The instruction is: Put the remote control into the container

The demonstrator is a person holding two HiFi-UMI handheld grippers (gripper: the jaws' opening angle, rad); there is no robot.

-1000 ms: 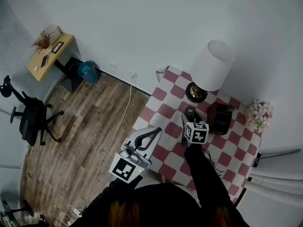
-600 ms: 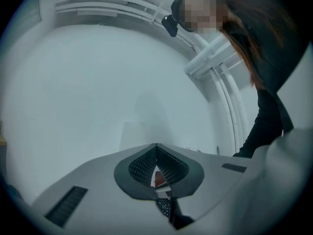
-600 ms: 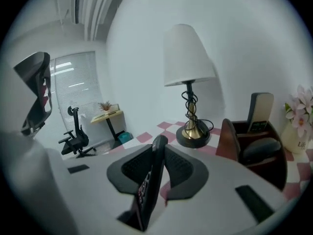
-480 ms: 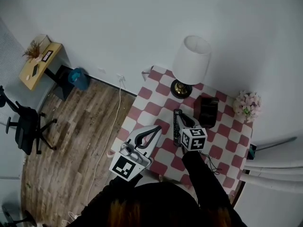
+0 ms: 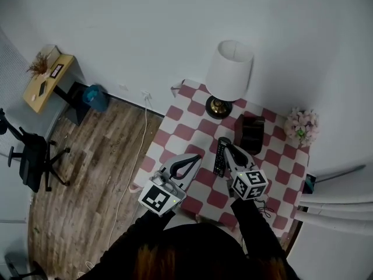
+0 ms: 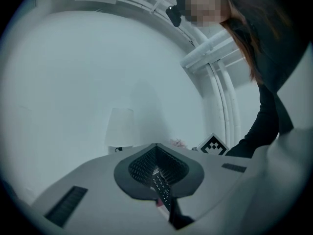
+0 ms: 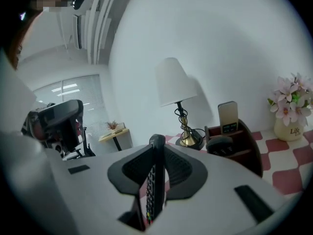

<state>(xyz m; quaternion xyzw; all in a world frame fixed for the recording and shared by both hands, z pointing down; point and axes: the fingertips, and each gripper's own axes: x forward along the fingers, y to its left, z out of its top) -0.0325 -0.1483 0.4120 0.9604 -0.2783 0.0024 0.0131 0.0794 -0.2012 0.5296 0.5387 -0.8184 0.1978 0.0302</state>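
The slim black plastic remote control (image 7: pixel 152 182) is clamped between the fingers of the right gripper (image 7: pixel 157 146), which have just been closing on it. It stands on its long edge, with rows of small keys facing left and its far end poking just past the fingertips. From the head view it runs lengthwise over the red-and-white checked table (image 5: pixel 189 134), near the container but apart from it.

The dark brown wooden container (image 7: pixel 247 151) stands upright on the table, open-topped and stepped into compartments. A rounded black device (image 7: pixel 220 144) lies in a front compartment. A pale flat slab (image 7: pixel 228 115) stands upright at the back.
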